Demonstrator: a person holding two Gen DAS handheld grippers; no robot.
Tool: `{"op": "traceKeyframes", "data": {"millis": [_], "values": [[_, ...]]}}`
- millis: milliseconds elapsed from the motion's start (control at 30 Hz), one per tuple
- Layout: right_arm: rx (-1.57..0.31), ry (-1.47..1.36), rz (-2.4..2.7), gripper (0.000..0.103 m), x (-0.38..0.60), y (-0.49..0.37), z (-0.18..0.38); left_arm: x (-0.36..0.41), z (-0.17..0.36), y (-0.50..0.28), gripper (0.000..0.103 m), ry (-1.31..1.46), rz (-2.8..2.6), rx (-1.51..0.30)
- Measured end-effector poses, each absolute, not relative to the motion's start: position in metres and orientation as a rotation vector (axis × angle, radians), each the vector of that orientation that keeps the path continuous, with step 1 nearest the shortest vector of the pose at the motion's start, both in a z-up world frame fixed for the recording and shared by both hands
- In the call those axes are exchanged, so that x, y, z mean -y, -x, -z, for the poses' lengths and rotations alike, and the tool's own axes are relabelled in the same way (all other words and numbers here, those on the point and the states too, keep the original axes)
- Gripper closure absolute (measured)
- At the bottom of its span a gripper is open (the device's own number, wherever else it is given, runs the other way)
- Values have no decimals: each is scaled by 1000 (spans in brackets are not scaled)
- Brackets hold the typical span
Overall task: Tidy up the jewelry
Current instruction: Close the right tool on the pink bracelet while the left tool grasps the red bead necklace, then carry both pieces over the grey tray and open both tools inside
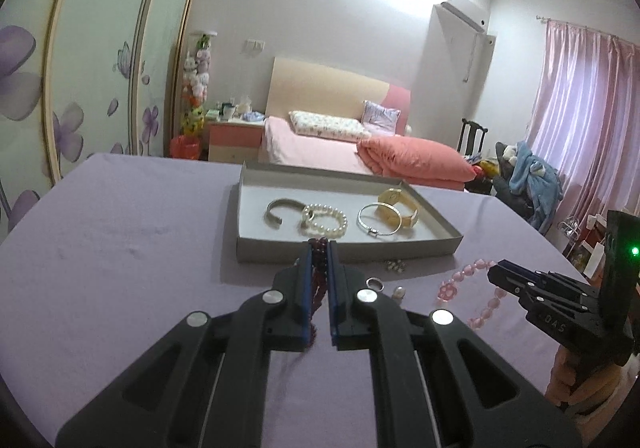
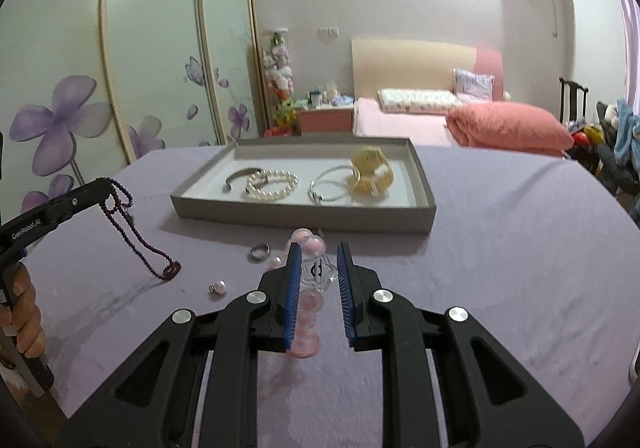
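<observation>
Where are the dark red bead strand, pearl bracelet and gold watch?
dark red bead strand (image 2: 132,240), right wrist view, hanging middle of the strand.
pearl bracelet (image 1: 325,222), left wrist view, beads on the near arc.
gold watch (image 2: 370,167), right wrist view, gold band.

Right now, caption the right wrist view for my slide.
Right claw grips pink bead bracelet before the jewelry tray.

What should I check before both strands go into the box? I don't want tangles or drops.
1. Left tongs shut on dark red bead strand: ok.
2. Strand's tail clear of the purple cloth: not ok, it touches.
3. Right tongs gripping pink bead bracelet: cannot tell.
4. Free room in grey box: ok, at its right end.
5. Ring and pearl piece out of the way: ok.
</observation>
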State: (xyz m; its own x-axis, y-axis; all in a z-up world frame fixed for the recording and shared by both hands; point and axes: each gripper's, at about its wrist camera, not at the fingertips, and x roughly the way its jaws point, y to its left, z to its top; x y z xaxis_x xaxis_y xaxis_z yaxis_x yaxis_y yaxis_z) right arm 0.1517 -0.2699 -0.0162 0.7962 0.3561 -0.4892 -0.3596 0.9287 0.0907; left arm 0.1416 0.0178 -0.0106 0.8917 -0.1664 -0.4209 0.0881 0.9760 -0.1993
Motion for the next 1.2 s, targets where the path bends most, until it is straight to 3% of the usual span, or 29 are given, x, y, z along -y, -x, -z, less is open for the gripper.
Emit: {"op": "traceKeyframes", "data": {"millis": [1200], "values": [[-281,39,-326,84,264,-156,-36,4,-36,-140,95,139,145,-265]]}}
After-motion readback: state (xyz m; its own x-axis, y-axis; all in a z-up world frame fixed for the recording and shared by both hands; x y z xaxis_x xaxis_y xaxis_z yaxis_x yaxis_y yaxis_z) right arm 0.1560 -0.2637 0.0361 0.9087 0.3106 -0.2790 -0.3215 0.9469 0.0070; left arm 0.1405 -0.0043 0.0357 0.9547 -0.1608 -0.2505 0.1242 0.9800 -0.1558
